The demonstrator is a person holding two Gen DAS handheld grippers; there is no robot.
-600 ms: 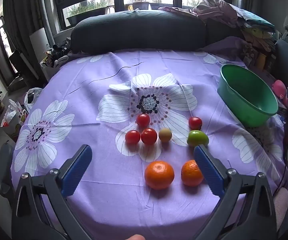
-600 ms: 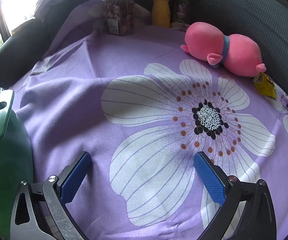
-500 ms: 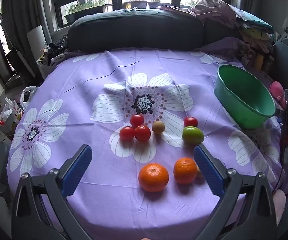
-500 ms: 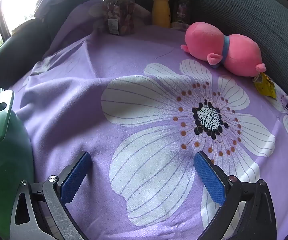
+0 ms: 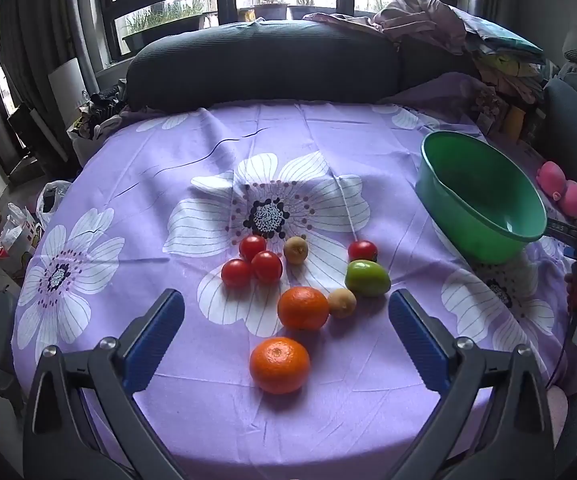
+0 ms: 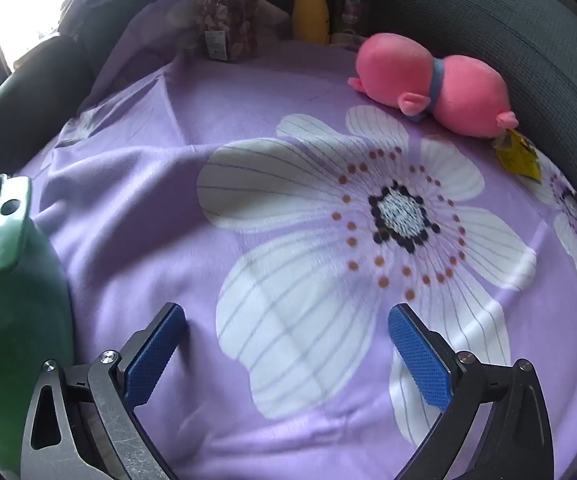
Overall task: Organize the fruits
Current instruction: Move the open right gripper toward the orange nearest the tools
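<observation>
The cloth (image 5: 328,128) covers the whole table and looks soft, so round fruit may roll if it is pushed. The bowl (image 5: 484,200) stands to the right of the fruit, tilted and empty. The left gripper (image 5: 286,312) hovers over the fruit with its jaws wide apart and nothing between the pads. The right gripper (image 6: 286,334), also wide apart and empty, is over bare cloth just beside the bowl. Two oranges (image 5: 279,365) lie nearest, one touching a small brown fruit (image 5: 341,303), which is beside the green fruit (image 5: 367,278). Closing on that orange could knock its neighbour away. Four tomatoes (image 5: 266,266) lie further; three touch each other.
</observation>
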